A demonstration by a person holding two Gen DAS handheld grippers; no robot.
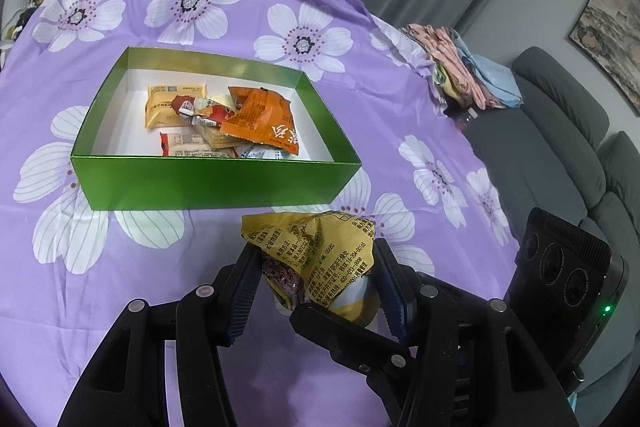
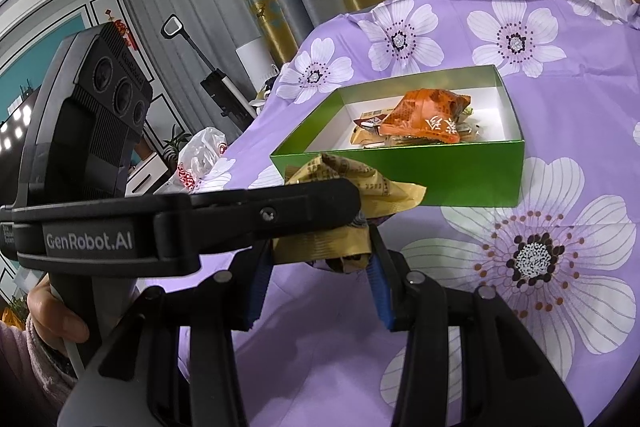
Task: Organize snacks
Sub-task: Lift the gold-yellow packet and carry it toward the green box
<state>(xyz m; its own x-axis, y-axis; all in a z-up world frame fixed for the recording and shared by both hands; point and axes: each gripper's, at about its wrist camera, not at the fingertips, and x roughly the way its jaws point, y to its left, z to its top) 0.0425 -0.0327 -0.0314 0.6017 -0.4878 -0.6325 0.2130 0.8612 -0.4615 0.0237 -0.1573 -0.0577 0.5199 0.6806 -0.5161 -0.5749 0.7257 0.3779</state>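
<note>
A crumpled yellow snack packet (image 1: pixel 320 251) hangs just in front of the green box (image 1: pixel 216 183), above the purple flowered cloth (image 1: pixel 52 83). My left gripper (image 1: pixel 316 247) is shut on it, a ribbed pad on each side. In the right wrist view my right gripper (image 2: pixel 320 243) also grips the same yellow packet (image 2: pixel 320 247) from the other side, with the left gripper's finger (image 2: pixel 280 207) crossing above it. The green box (image 2: pixel 440 179) holds several wrapped snacks, an orange packet (image 1: pixel 260 115) on top. A hand (image 2: pixel 52 315) holds the left gripper's handle.
A pile of folded cloths (image 1: pixel 460 71) lies at the table's far right edge, with a grey sofa (image 1: pixel 560 155) behind it. A clear plastic bag (image 2: pixel 204 155) sits at the table's left edge. Curtains hang behind the table.
</note>
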